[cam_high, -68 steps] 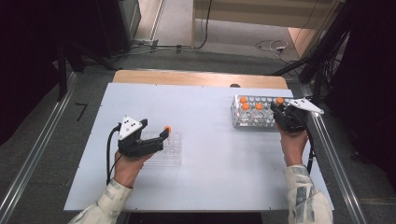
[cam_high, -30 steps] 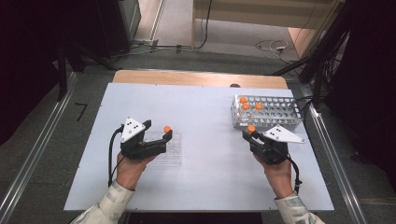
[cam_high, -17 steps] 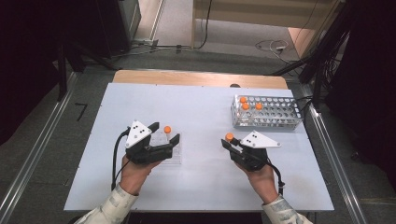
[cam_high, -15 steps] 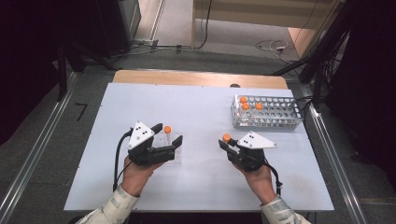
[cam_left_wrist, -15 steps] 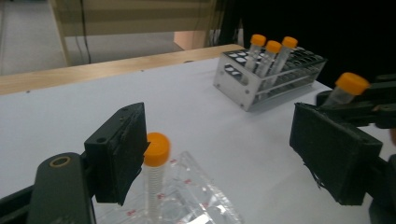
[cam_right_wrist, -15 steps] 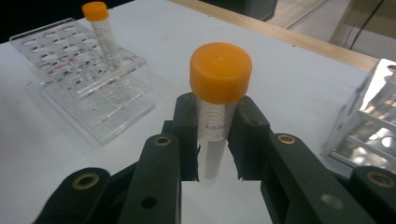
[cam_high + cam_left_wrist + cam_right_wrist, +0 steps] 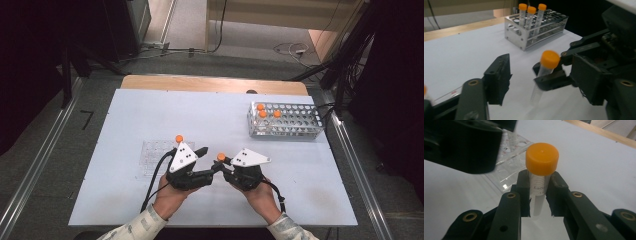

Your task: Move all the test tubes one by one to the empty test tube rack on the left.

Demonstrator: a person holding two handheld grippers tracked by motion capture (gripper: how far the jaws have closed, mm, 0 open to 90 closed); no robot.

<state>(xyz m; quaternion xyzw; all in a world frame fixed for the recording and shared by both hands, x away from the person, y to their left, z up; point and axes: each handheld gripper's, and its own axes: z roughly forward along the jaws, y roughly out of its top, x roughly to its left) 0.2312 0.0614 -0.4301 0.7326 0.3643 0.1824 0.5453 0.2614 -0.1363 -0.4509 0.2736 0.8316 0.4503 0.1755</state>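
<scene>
metal rack [image 7: 285,126] holds three orange-capped tubes [image 7: 264,111]; clear tray [image 7: 155,152] holds one.

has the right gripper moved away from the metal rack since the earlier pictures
Yes. The right gripper, shut on a tube, has moved from the metal rack toward the table's middle, near the left gripper.

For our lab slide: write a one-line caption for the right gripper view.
Right gripper clamps an orange-capped tube upright above the white table.

Left tongs [image 7: 206,159] closing, empty; right tongs [image 7: 223,162] clamped.
</scene>
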